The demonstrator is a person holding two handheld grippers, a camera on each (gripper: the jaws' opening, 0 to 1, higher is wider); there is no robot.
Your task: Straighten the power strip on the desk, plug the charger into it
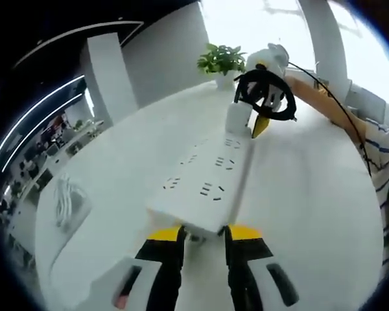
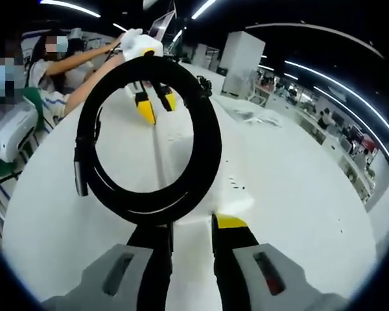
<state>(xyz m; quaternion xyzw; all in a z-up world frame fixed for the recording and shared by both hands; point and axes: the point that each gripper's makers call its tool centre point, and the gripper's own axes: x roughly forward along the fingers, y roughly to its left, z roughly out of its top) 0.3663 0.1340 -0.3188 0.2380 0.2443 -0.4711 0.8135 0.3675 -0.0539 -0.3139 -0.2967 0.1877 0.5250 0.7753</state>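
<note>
Smooth white plastic power strip (image 1: 204,178), matt white tabletop (image 1: 311,188) with a faint sheen, black cable (image 2: 149,139) coil, probably rubbery, tongs (image 1: 204,249) with glossy yellow tips over black, leafy green plant (image 1: 222,59)

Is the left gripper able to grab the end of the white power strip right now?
Probably yes. The left gripper sits right at the near end of the power strip, jaws either side of it, and nothing lies between them on the desk.

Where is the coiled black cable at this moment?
The coiled black cable hangs from the right claw, above the far end of the power strip; in the left gripper view it sits before the potted plant.
</note>
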